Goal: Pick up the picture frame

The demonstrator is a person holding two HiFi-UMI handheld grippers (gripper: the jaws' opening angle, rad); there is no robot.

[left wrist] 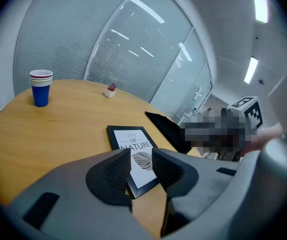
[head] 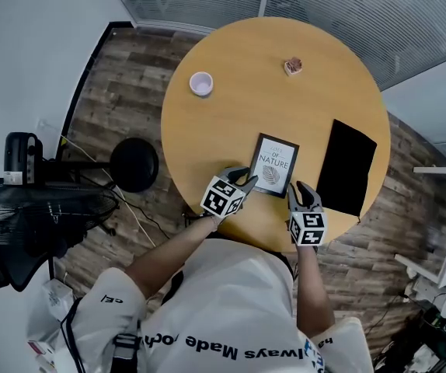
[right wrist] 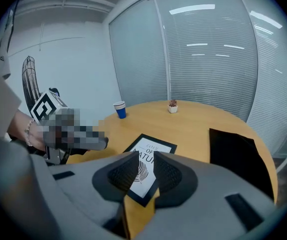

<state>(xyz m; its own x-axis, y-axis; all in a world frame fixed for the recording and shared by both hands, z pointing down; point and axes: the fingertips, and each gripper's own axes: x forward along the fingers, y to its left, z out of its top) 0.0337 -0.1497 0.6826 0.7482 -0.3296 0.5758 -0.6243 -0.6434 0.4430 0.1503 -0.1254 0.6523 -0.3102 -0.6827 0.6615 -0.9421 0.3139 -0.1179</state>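
Wood-plank floor [head: 122, 92] all round, with slatted glass walls [head: 347, 6] closing off the far side. Round wooden table [head: 238, 68] in front of you, taking up the middle of the head view. Off to your left on the floor: a black fan [head: 44, 208] with a wire cage, and beside it a round black stool [head: 134, 164] standing close to the table's edge. On the table's right half a flat black sheet [head: 347, 165] lies near the rim. The picture frame [head: 275, 165] lies flat just to the left of that sheet, close to it but apart, on the near part of the table right ahead of you; black border, white print reading "OF NATURE" over a leaf drawing. Your left gripper [head: 244, 177] sits at the frame's near left corner. In the left gripper view its jaws stand a narrow gap apart, and the frame's near corner [left wrist: 139, 176] shows in that gap with the frame down on the wood; no grip closed on it, and whether a pad touches the border cannot be told. Your right gripper [head: 304, 191] sits just beside the frame's near right corner. Its jaws are likewise slightly parted, with a corner of the frame [right wrist: 146, 191] seen between them and nothing clamped. Farther off, a stack of blue paper cups [left wrist: 40, 87] stands on the table's far left part, well apart from the frame. Smallest item: a tiny potted plant [head: 293, 66] toward the far right.
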